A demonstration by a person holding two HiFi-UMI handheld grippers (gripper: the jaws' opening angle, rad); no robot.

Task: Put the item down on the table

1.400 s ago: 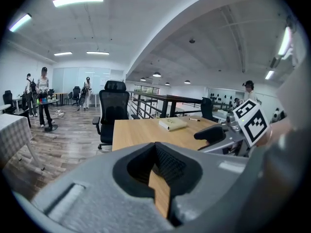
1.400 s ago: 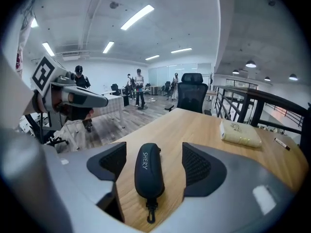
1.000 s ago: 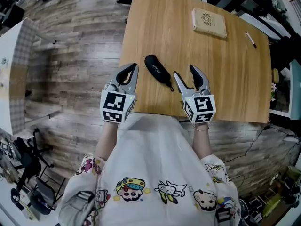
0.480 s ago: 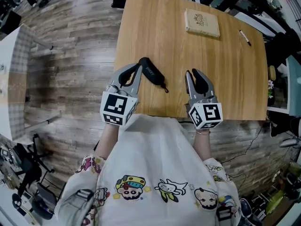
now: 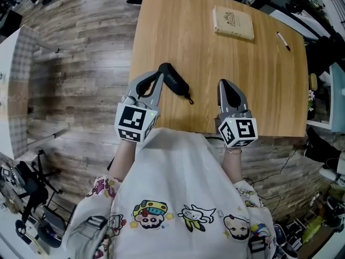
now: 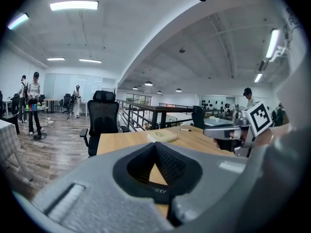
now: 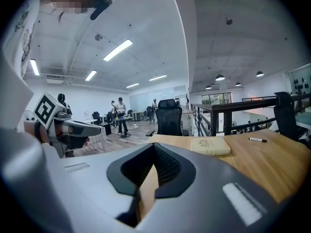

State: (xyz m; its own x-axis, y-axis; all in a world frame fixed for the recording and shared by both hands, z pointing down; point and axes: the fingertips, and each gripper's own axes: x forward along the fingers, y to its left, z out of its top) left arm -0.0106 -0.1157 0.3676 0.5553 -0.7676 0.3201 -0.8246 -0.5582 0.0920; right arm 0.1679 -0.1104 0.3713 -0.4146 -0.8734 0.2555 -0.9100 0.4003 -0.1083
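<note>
Pouch (image 5: pixel 173 82) lies on the bench (image 5: pixel 215 47); we should lift left tongs (image 5: pixel 158 76) and right tongs (image 5: pixel 223 83), both closed on nothing, gently clear.

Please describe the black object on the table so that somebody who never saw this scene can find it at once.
On the wooden table, look at the near edge, just ahead of the left gripper. A long, narrow black case with pale lettering lies there. Its neighbours differ: the beige book and the thin pen lie at the far side.
</note>
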